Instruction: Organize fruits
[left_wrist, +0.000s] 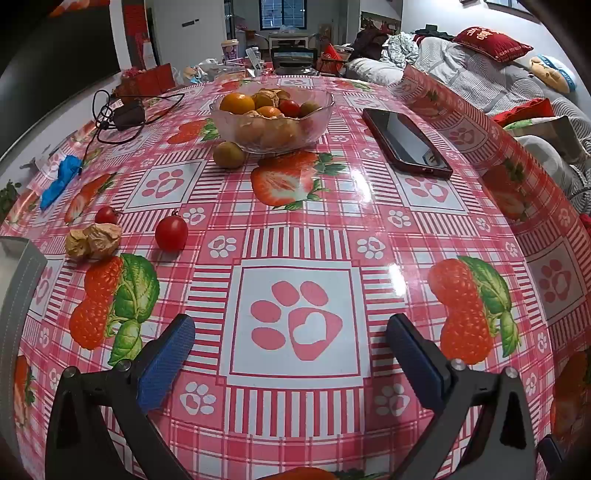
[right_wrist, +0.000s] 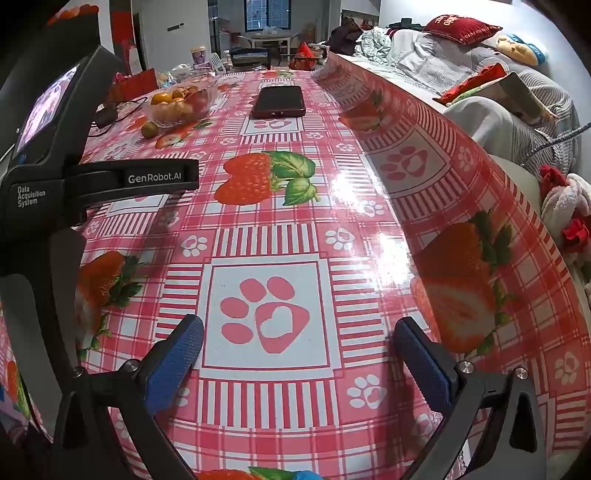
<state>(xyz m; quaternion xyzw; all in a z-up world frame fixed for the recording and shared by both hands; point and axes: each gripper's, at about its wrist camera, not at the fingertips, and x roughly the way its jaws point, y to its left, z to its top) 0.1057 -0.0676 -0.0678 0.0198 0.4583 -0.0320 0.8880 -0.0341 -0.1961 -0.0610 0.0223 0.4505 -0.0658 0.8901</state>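
Glass bowl (left_wrist: 271, 123) already holds most fruit; a green fruit (left_wrist: 229, 154), two cherry tomatoes (left_wrist: 171, 232) and husked fruit (left_wrist: 94, 240) remain out; left gripper (left_wrist: 291, 354) and right gripper (right_wrist: 299, 354) gape wide, empty

Glass bowl (left_wrist: 271, 122) heaped with fruit; tomato (left_wrist: 171, 233) apart.

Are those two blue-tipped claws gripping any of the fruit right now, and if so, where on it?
Nothing is held. The left gripper and right gripper both stand open over bare tablecloth; the loose tomatoes lie untouched.
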